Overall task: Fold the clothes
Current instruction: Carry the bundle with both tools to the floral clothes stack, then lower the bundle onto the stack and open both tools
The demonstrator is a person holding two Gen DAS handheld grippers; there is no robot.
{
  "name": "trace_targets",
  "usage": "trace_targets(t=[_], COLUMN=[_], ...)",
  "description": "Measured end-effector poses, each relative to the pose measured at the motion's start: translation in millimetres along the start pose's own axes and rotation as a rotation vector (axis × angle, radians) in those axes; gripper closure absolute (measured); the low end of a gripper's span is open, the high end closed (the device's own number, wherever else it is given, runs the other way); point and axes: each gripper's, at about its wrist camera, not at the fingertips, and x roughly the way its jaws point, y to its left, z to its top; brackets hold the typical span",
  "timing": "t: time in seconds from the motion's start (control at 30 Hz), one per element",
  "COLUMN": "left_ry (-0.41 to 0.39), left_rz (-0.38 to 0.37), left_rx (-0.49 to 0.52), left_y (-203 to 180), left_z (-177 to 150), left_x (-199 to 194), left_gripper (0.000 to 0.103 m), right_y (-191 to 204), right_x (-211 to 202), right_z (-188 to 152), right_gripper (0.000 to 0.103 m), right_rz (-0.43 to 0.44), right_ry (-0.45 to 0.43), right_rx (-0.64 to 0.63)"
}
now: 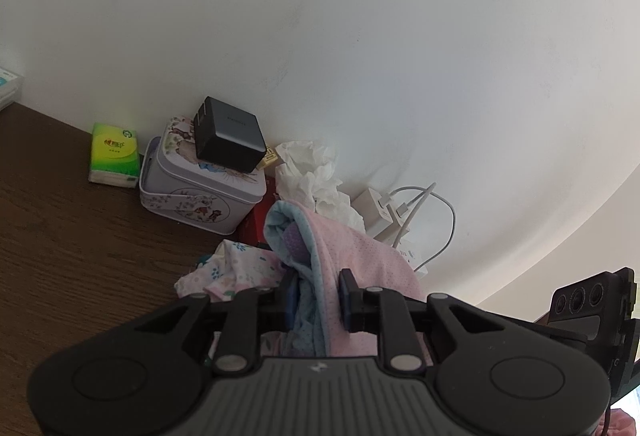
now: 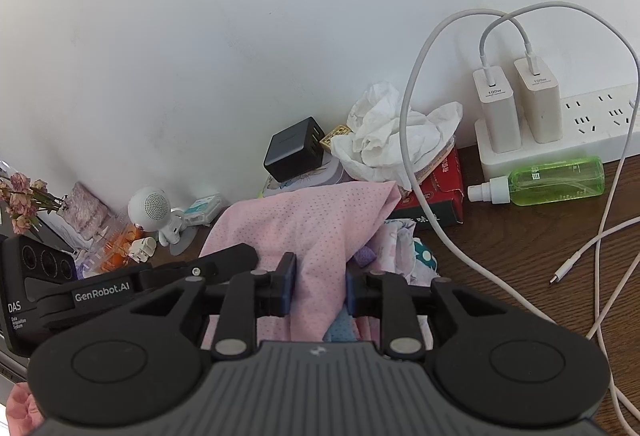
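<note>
In the left wrist view, the left hand-held gripper (image 1: 318, 296) is closed on the pink cloth (image 1: 360, 260), which has a light blue inner side. The cloth stands up between the two fingers and hangs over them, lifted above the desk (image 1: 60, 228). Behind it lies a flowered cloth (image 1: 236, 268) on the desk. To the left the brown desk surface is bare up to the tissue pack (image 1: 114, 156) and the tin box (image 1: 200, 188), which carries a black charger (image 1: 228, 140). Crumpled paper (image 1: 312, 176) and a white cable (image 1: 436, 220) crowd the wall side.

In the right wrist view, the right hand-held gripper (image 2: 320, 288) is closed on the same pink cloth (image 2: 304, 224); its upper edge reaches toward the red box (image 2: 436, 192). The left hand-held gripper (image 2: 224, 260) is just beside it. To the right there is bare desk (image 2: 520, 236), crossed by white cables (image 2: 440, 228), with a green bottle (image 2: 552, 180) near the power strip (image 2: 592, 124) at the wall.
</note>
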Motion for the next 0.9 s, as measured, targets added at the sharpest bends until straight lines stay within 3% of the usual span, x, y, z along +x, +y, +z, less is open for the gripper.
trace_targets(t=[0.07,0.13,0.2,0.27,0.37,0.43,0.47,0.5,0.53,0.57,0.77,0.9], left_ry=[-0.013,-0.041,-0.074,-0.106,-0.155,-0.175,-0.165,-0.156,-0.147,-0.137,-0.088,-0.089], left_rz=[0.004,0.007,0.009,0.011,0.014,0.019,0.025,0.032,0.038,0.045,0.084,0.090], left_rx=[-0.001,0.013,0.031,0.050,0.078,0.097,0.106,0.115,0.125,0.134,0.141,0.171], left_y=[-0.4,-4.2,-9.0,-13.8,-21.0,-25.8,-28.2,-30.5,-32.9,-35.3,-28.9,-30.7], left_z=[0.4,2.9,6.0,9.2,13.9,15.2,13.1,11.0,8.9,6.8,-5.8,-11.8], left_x=[-2.8,-10.5,-19.9,-29.3,-43.5,-47.9,-42.7,-37.6,-32.4,-27.3,0.1,-6.5], left_gripper=[0.078,0.061,0.055,0.050,0.048,0.053,0.059,0.077,0.092,0.094,0.094,0.095], right_y=[0.2,0.3,0.1,0.0,5.5,17.0,23.0,29.0,34.5,37.8,36.0,31.6], right_x=[-2.2,-6.5,-13.0,-23.2,-44.6,-55.7,-54.8,-53.8,-52.1,-46.0,-12.7,-4.3], right_z=[0.8,2.1,3.2,4.4,4.1,2.1,0.7,-0.7,-2.1,-3.1,-16.5,-23.0], right_gripper=[0.069,0.058,0.054,0.043,0.041,0.042,0.048,0.055,0.070,0.078,0.078,0.078], right_rz=[0.007,-0.001,-0.010,-0.029,-0.076,-0.087,-0.090,-0.093,-0.095,-0.095,-0.162,-0.176], right_ry=[-0.009,-0.025,-0.038,-0.061,-0.136,-0.191,-0.196,-0.201,-0.204,-0.194,-0.152,-0.132], right_rx=[0.003,0.001,-0.001,-0.004,-0.034,-0.092,-0.120,-0.147,-0.171,-0.178,-0.192,-0.190])
